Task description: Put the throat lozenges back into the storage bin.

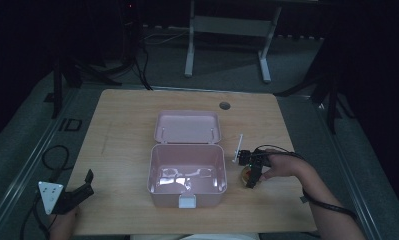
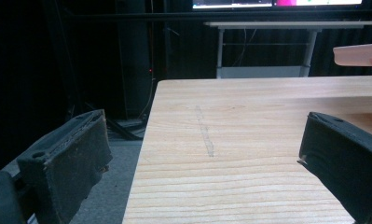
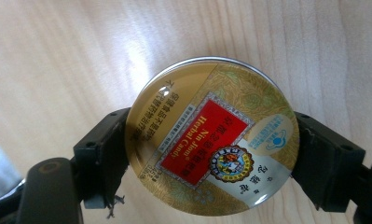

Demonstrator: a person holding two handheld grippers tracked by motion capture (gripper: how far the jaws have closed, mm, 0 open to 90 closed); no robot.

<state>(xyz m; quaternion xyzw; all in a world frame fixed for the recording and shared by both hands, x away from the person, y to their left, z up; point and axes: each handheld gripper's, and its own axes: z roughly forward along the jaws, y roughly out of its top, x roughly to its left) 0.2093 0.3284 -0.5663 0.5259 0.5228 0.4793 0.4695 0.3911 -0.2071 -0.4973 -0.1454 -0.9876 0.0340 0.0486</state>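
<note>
While the right gripper [image 3: 211, 154] clamps the round candy tin [image 3: 211, 135] between its fingers on the desk [image 1: 122, 130], the open pink box [image 1: 187, 170] lies just to the tin's left. Far off at the near-left corner, the left gripper [image 1: 79, 192] hovers with fingers spread, empty.

One pink box [image 1: 187, 172], one round candy tin [image 3: 212, 135] and two claws.
</note>
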